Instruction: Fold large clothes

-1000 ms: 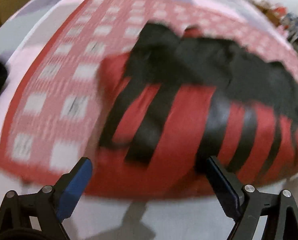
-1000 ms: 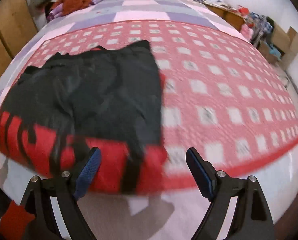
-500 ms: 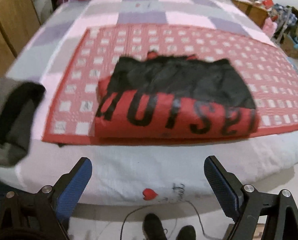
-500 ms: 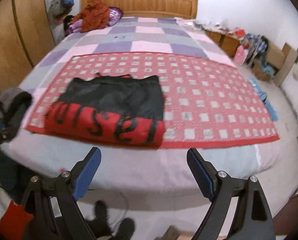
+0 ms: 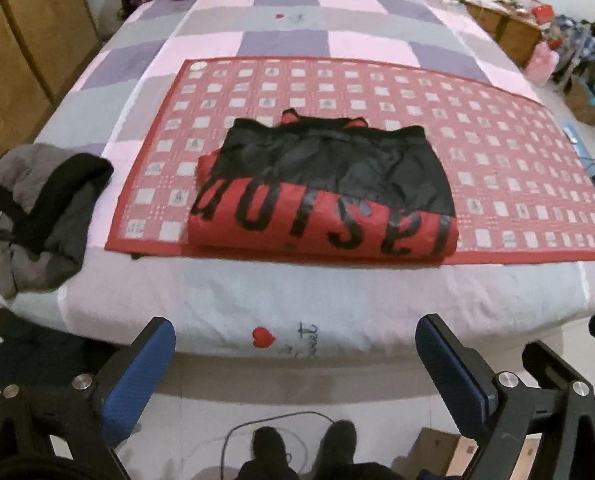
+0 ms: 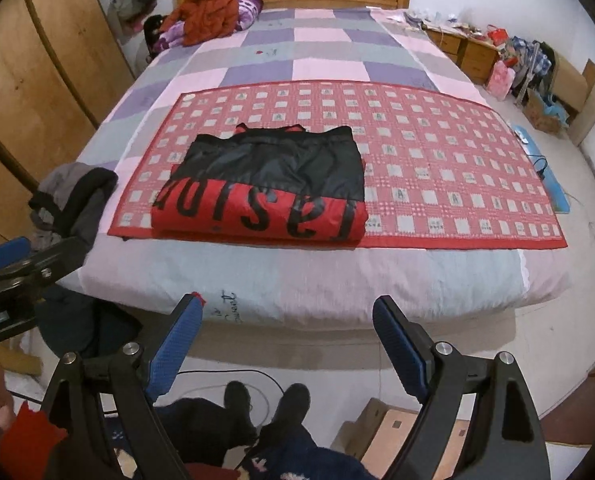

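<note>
Two grippers hang back from the bed (image 5: 321, 304), both spread wide and holding nothing; the left gripper (image 5: 295, 364) and the right gripper (image 6: 287, 344) both sit over the floor at the foot of the bed, well apart from the cloth; the person's shoes show below them.

The jacket (image 5: 325, 188), red with black lettering and a black upper part, lies folded into a broad flat rectangle on the red checked mat (image 5: 497, 168); it sits toward the left half of the mat, its near red edge just beside the mat's near border.

Its long axis runs left to right, square across the line of both grippers; it lies straight ahead and beyond the near strip of bedding.

In the left wrist view the jacket is nearly centred; in the right wrist view it lies left of centre; so I judge the left gripper the nearer to its left end, and the right gripper better placed for its right end.

If another fold is wanted, it would likely bring one short end across to the other; the bundle looks about done already.

A grey and black heap (image 5: 37, 208) rests at the bed's left corner, well apart from the jacket.
</note>
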Demonstrator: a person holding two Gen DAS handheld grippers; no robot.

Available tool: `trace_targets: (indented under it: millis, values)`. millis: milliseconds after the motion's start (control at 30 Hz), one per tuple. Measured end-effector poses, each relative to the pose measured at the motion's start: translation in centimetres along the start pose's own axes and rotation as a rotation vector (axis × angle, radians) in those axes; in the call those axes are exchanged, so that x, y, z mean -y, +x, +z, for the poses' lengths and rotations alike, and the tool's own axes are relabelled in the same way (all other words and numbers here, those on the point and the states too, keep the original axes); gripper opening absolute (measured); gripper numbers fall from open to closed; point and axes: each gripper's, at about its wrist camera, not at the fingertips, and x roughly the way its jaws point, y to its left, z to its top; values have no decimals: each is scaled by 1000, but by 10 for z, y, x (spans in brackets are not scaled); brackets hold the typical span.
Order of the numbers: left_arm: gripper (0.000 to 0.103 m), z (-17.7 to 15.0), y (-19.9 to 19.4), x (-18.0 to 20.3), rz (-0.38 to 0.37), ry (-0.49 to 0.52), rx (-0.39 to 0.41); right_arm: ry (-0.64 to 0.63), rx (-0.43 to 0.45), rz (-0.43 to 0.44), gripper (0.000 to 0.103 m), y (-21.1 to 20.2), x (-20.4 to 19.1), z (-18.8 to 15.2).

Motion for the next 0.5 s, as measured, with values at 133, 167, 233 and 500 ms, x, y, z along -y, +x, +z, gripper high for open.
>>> trace_targets:
  millis: [133, 167, 233, 500]
  values:
    - [99, 2, -5, -7, 15, -17, 0, 12, 1, -8, 89, -13, -7, 2]
    - [99, 2, -7, -9, 15, -15, -4, 17, 1, -6, 89, -15, -10, 3]
    - [99, 2, -9, -10, 11, -9, 0, 23, -3, -2, 89, -18, -15, 5]
    - [99, 7, -10, -17, 7, 15, -11, 17, -11, -2, 89, -22, -31, 9]
